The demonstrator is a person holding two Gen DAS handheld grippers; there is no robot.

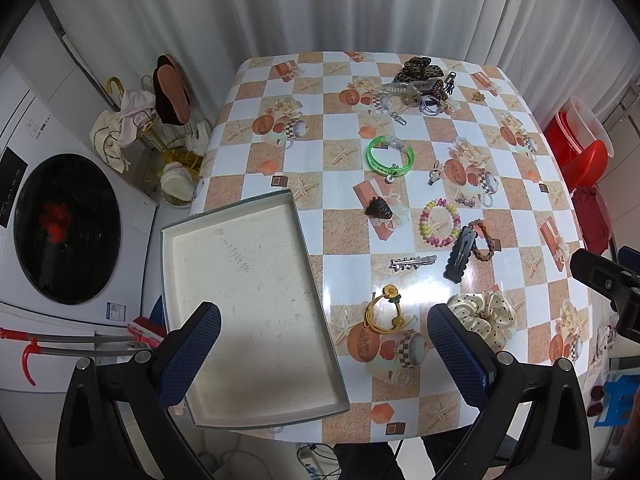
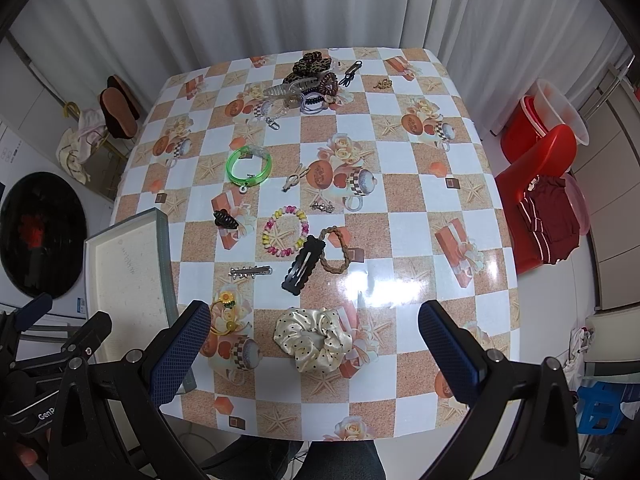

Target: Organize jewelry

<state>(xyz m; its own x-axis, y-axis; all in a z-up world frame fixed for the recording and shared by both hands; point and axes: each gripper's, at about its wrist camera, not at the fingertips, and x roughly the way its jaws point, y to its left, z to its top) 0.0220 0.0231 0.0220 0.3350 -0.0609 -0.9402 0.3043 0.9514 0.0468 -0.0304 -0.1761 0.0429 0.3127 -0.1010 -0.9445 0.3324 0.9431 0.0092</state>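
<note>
Left gripper (image 1: 324,344), right gripper (image 2: 314,340) agape; one tray (image 1: 176,240); one scrunchie (image 2: 312,338)

Both wrist views overlook the table (image 1: 400,216) from above.

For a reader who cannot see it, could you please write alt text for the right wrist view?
An open gripper hovers over a checked table strewn with hair accessories, nearest a cream dotted scrunchie. An empty box lid sits at the left edge.

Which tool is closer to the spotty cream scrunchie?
Right. The right tool hangs open right over the scrunchie; the left tool, also open, sits off to its left, between it and the tray.
</note>
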